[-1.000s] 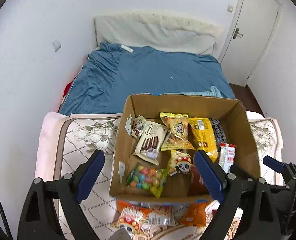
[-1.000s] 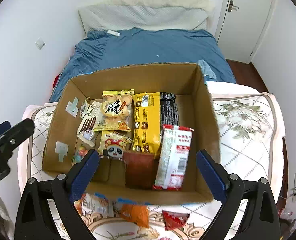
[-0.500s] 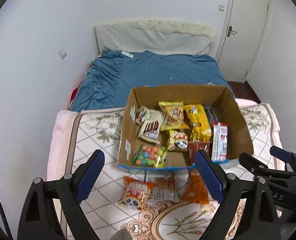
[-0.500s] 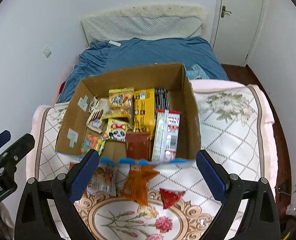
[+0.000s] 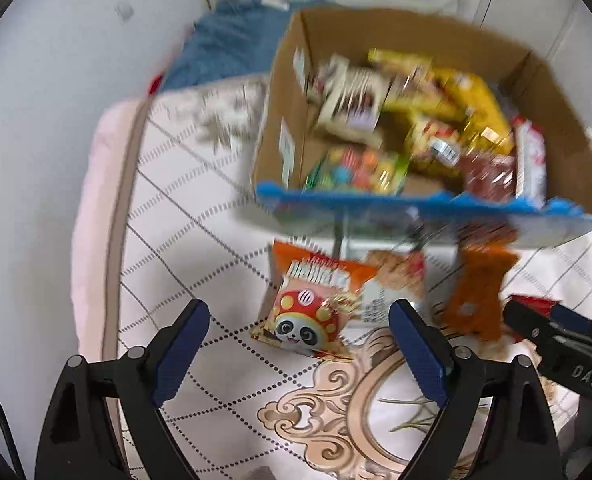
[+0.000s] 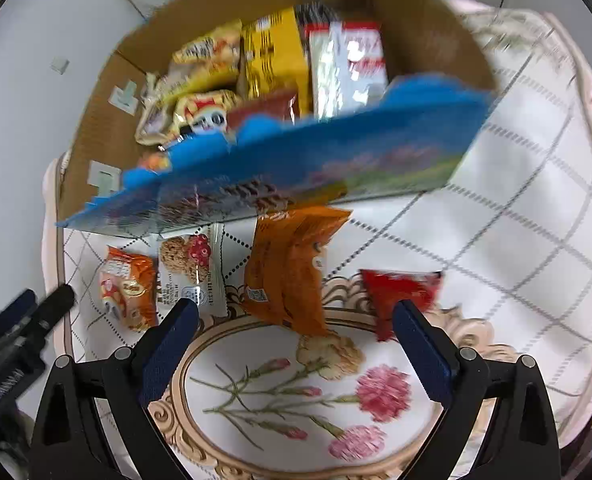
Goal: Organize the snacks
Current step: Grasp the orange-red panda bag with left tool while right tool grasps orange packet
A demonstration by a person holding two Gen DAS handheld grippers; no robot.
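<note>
Beyond the left gripper's (image 5: 298, 338) spread, empty fingers (image 5: 182, 348), panda snack packet (image 5: 308, 312); right gripper (image 6: 292, 330) likewise agape.

A: What's diff vs a sec ago?
B: Both tongs dropped & tipped down. Left tongs (image 5: 299, 334) now over the panda packet (image 5: 308, 312); right tongs (image 6: 294, 330) over the orange packet (image 6: 292, 268) on the quilt (image 6: 516, 216).
A: Box?
B: Cardboard box (image 5: 288, 120) slid to top of both views; bed nearly out of view.
</note>
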